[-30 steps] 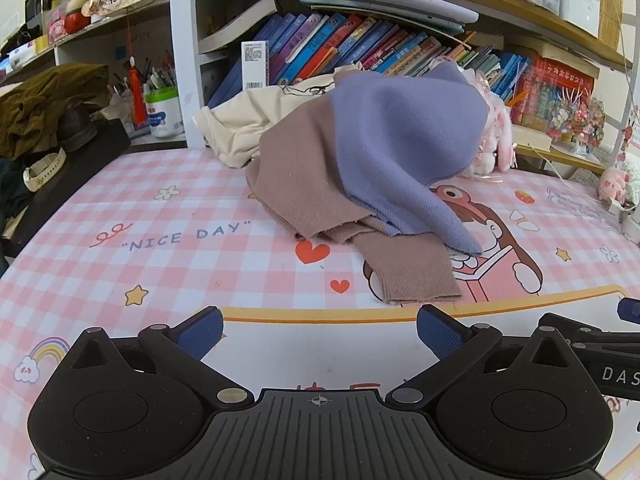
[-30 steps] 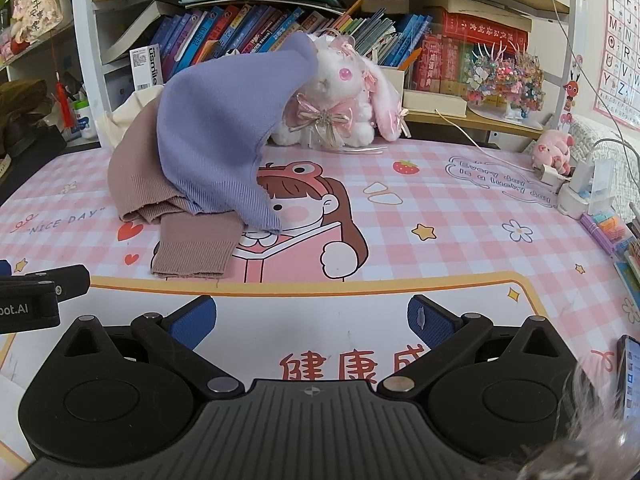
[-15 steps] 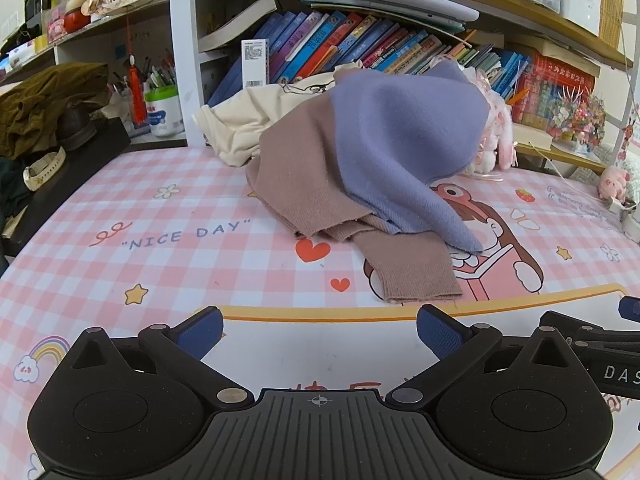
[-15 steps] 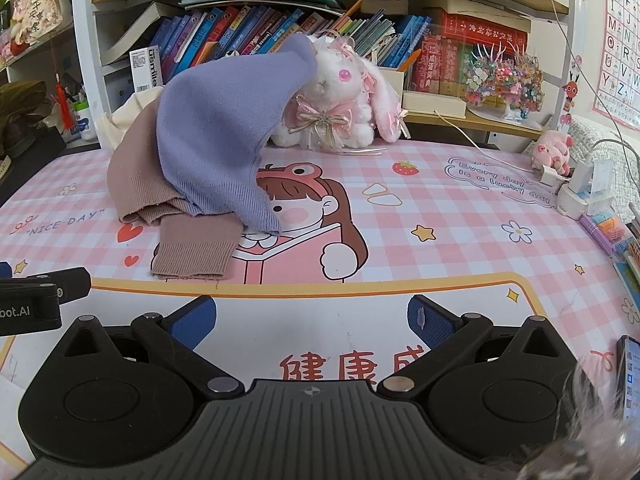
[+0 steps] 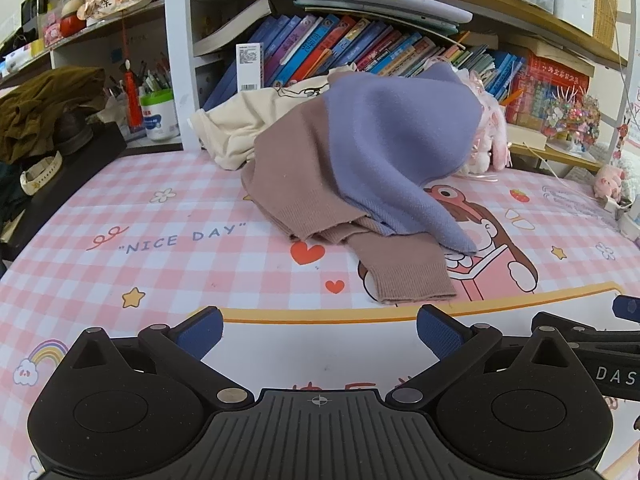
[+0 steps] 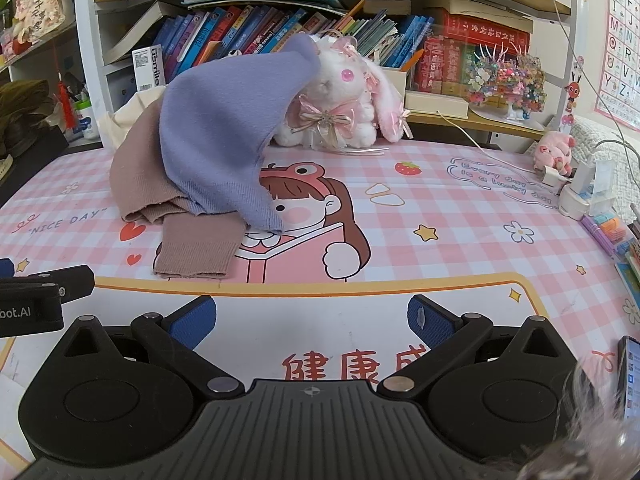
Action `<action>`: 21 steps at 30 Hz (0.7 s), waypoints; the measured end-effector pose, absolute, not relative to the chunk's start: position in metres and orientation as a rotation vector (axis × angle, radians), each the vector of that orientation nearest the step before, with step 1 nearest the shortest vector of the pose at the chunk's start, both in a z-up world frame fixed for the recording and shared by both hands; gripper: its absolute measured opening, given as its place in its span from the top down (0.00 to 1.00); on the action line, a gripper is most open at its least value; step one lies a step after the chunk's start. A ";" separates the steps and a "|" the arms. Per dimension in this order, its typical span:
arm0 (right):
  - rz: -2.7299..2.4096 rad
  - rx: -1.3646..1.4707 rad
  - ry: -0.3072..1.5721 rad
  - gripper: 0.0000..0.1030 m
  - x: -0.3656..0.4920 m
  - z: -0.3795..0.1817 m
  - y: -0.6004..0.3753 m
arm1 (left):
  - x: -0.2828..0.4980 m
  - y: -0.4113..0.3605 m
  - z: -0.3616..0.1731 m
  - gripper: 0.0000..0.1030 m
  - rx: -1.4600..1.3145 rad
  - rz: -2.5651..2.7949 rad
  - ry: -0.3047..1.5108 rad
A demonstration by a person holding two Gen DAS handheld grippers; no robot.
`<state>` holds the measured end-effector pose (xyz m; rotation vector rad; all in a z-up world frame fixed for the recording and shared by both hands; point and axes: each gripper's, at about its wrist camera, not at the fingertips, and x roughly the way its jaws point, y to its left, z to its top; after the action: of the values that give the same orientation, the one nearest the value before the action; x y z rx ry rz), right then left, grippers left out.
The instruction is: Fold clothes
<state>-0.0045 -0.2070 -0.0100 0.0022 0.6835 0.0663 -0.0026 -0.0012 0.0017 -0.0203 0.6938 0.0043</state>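
A heap of clothes lies at the back of the pink checked mat [image 5: 168, 264]: a lilac knit [image 5: 396, 148] [image 6: 224, 132] draped over a dusty-pink knit [image 5: 304, 176] [image 6: 140, 176], whose ribbed sleeve [image 5: 404, 272] [image 6: 196, 248] reaches toward me. Behind them sits a cream garment [image 5: 244, 124]. My left gripper [image 5: 318, 330] is open, low over the mat's white front area, well short of the sleeve. My right gripper [image 6: 312, 318] is also open, to the right of the left one, with nothing between its fingers.
A white plush rabbit [image 6: 344, 100] leans under the lilac knit's far edge. Bookshelves [image 5: 360, 40] back the table. A dark bundle [image 5: 44, 108] and a watch sit at left; a charger [image 6: 580, 192], pens and a phone [image 6: 630, 376] crowd the right edge.
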 end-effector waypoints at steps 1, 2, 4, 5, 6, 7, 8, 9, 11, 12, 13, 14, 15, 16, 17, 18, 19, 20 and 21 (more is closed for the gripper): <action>0.066 0.002 0.684 0.00 -0.005 -0.010 -0.207 | -0.002 -0.001 0.001 0.00 -0.020 0.007 0.696; 0.066 0.002 0.683 0.00 -0.005 -0.010 -0.207 | -0.002 -0.001 0.001 0.00 -0.021 0.010 0.698; 0.066 0.002 0.684 0.00 -0.005 -0.010 -0.207 | -0.001 -0.001 0.001 0.00 -0.024 0.013 0.702; 0.066 0.003 0.684 0.00 -0.005 -0.010 -0.207 | -0.001 -0.001 0.000 0.00 -0.026 0.014 0.704; 0.067 0.004 0.685 0.00 -0.005 -0.010 -0.207 | -0.001 0.000 0.000 0.00 -0.027 0.014 0.706; 0.068 0.005 0.687 0.00 -0.004 -0.011 -0.207 | -0.001 0.000 0.000 0.00 -0.028 0.014 0.708; 0.069 0.005 0.691 0.00 -0.004 -0.011 -0.207 | -0.001 0.000 -0.001 0.00 -0.030 0.014 0.710; 0.069 0.006 0.694 0.00 -0.003 -0.012 -0.207 | 0.000 0.000 -0.001 0.00 -0.031 0.014 0.712; 0.072 0.007 0.699 0.00 -0.003 -0.013 -0.207 | -0.001 0.000 -0.002 0.00 -0.034 0.016 0.714; 0.073 0.008 0.701 0.00 -0.003 -0.013 -0.207 | -0.001 0.000 -0.002 0.00 -0.036 0.017 0.714; 0.074 0.009 0.702 0.00 -0.002 -0.013 -0.207 | -0.001 0.000 -0.002 0.00 -0.037 0.018 0.715; 0.075 0.010 0.702 0.00 -0.002 -0.013 -0.207 | -0.001 0.001 -0.002 0.00 -0.039 0.019 0.715; 0.077 0.011 0.702 0.00 -0.002 -0.013 -0.207 | -0.001 0.001 -0.002 0.00 -0.041 0.021 0.716; 0.079 0.012 0.703 0.00 -0.001 -0.013 -0.207 | -0.001 0.001 -0.003 0.00 -0.042 0.022 0.716; 0.081 0.011 0.702 0.00 -0.001 -0.013 -0.207 | -0.002 0.001 -0.003 0.00 -0.044 0.023 0.716; 0.083 0.011 0.702 0.00 0.000 -0.013 -0.207 | -0.002 0.001 -0.003 0.00 -0.046 0.024 0.717; 0.085 0.009 0.702 0.00 0.000 -0.013 -0.206 | -0.002 0.002 -0.003 0.00 -0.050 0.024 0.717; 0.086 0.007 0.701 0.00 0.001 -0.013 -0.206 | -0.001 0.003 -0.004 0.00 -0.057 0.023 0.719; 0.088 0.005 0.701 0.00 0.001 -0.013 -0.205 | -0.001 0.004 -0.004 0.00 -0.063 0.023 0.721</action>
<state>0.0012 -0.2054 -0.0132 0.0051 0.7015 0.0881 -0.0012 0.0036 -0.0039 -0.0627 0.7206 0.0231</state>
